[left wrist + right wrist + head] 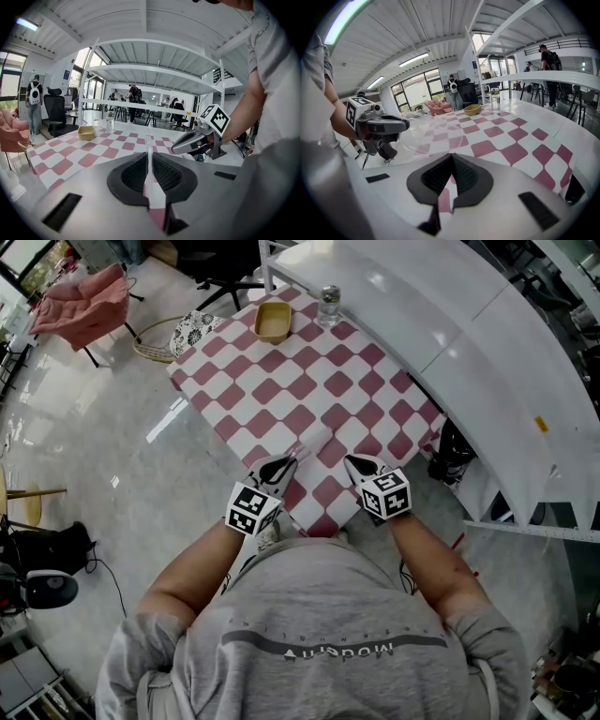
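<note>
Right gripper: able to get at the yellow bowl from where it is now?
Probably not without stepping closer: the right gripper sits at the checkered cloth's near edge, the yellow bowl at the far edge beside the bottle. No obstacle shows between.

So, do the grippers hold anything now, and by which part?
The left gripper pinches a clear plastic film by its thin edge. The right gripper, jaws together, seems to pinch the same film's other edge.

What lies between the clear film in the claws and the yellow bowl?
Only bare checkered tablecloth between clear film and yellow bowl, shown in head view.
</note>
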`<act>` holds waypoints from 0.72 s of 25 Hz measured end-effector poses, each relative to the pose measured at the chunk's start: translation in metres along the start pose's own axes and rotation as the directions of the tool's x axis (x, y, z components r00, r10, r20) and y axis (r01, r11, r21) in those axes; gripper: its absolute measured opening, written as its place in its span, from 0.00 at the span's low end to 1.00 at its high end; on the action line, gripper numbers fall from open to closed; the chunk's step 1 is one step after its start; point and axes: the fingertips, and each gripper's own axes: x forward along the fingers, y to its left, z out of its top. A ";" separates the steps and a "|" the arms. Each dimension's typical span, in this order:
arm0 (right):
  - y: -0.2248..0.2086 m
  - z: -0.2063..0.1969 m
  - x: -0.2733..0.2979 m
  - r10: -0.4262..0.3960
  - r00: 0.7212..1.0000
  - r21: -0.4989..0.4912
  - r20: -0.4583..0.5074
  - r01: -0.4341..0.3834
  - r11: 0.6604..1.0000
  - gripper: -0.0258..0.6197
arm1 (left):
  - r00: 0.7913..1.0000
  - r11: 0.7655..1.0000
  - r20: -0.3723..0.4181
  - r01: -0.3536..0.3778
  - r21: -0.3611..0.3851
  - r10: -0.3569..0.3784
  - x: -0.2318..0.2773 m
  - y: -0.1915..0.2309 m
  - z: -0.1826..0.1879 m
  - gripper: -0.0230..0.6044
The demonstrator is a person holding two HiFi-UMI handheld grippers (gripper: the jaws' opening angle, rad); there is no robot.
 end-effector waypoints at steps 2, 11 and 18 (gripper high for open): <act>0.001 0.000 -0.001 0.002 1.000 -0.020 -0.006 -0.003 1.000 0.08 | 1.000 1.000 0.002 -0.001 0.001 0.001 0.000 0.000 0.000 0.10; 0.004 0.002 -0.003 0.009 1.000 -0.040 -0.015 -0.009 0.999 0.08 | 1.000 1.000 0.017 -0.003 0.007 0.003 0.000 -0.001 0.004 0.10; 0.007 0.003 -0.004 0.017 1.000 -0.053 -0.018 -0.018 0.998 0.08 | 1.000 1.000 0.025 0.000 0.009 0.000 -0.002 -0.003 0.009 0.10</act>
